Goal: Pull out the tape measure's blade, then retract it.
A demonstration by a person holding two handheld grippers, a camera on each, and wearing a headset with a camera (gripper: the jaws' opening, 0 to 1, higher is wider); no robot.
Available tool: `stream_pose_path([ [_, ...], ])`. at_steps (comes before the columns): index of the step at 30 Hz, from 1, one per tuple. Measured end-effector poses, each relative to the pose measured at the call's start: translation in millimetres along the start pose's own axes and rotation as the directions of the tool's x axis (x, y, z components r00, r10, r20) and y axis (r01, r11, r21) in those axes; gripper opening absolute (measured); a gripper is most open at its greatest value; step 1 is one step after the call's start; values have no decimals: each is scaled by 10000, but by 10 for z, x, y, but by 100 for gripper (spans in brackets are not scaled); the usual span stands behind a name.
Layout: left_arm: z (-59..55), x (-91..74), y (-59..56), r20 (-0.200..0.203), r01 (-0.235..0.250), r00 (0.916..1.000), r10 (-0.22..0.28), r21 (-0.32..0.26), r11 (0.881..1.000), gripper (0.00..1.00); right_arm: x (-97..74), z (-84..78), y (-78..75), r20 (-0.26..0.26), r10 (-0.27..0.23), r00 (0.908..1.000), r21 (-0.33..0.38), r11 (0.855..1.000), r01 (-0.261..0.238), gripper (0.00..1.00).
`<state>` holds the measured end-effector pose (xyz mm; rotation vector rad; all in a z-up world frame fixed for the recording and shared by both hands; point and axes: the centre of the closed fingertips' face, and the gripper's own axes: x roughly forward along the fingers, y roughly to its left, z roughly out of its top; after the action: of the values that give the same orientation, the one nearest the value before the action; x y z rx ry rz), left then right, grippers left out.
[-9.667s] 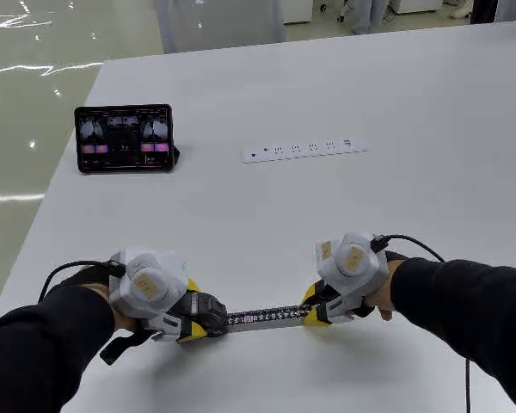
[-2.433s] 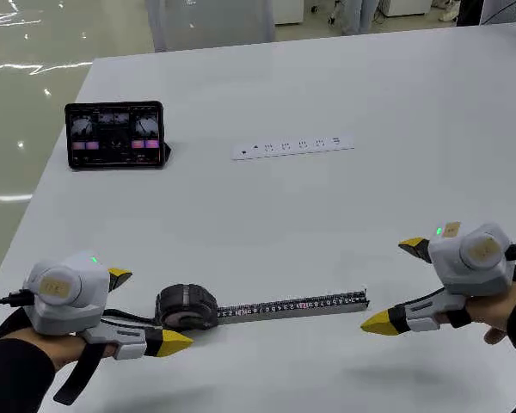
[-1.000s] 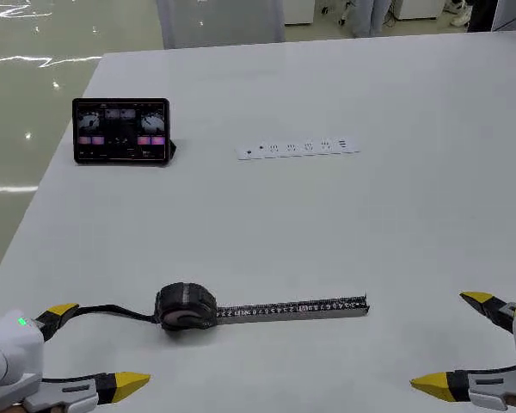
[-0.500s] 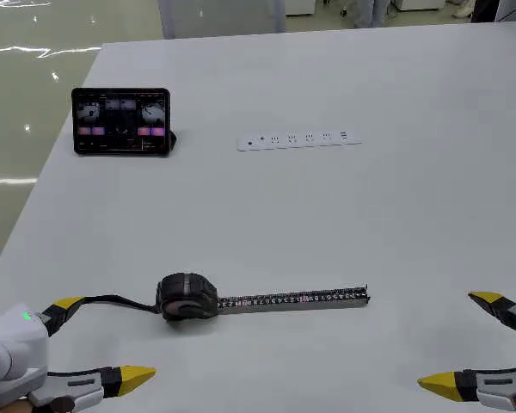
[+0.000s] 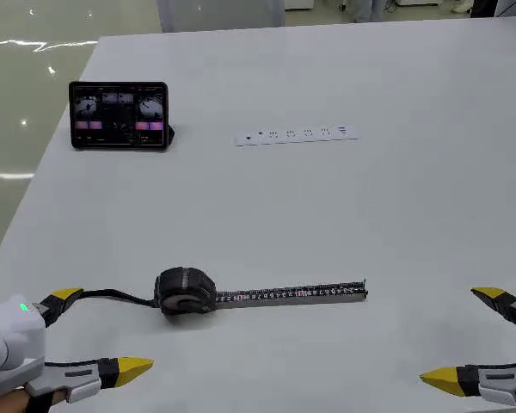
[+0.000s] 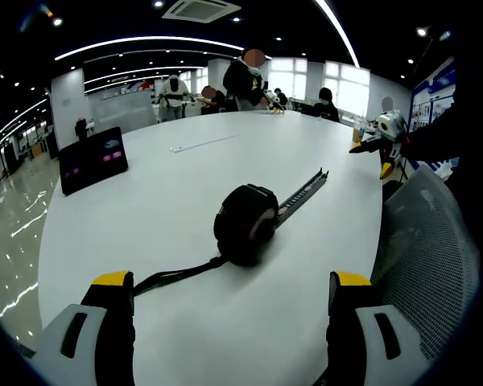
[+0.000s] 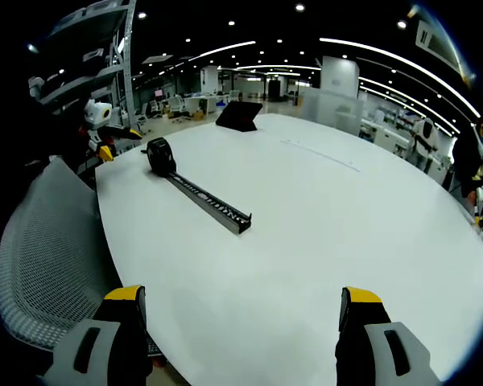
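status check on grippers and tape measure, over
Left gripper open, right gripper open, both off the tape measure. Blade out on table, not yet retracted. Nothing in the way.

The tape measure [image 5: 185, 291] has a matt black plastic-looking case, lying on a smooth, faintly sheened white table [image 5: 327, 206].

Grey left claw [image 5: 101, 330] and right claw [image 5: 460, 335], yellow-tipped (green lamp [image 5: 22, 306] on left).
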<state>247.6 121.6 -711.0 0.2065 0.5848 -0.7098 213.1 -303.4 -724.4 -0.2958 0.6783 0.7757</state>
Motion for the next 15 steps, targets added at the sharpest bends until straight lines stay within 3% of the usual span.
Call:
stream_pose_path([
  [8, -9, -14, -33, -9, 73, 10000, -73, -210, 9998, 99, -2, 31, -9, -42, -71, 10000, -51, 10000, 71, 99],
  [15, 70, 38, -100, -30, 120, 9999, -121, -152, 9998, 99, 16, 103, -54, -110, -65, 9999, -262, 9996, 62, 99],
])
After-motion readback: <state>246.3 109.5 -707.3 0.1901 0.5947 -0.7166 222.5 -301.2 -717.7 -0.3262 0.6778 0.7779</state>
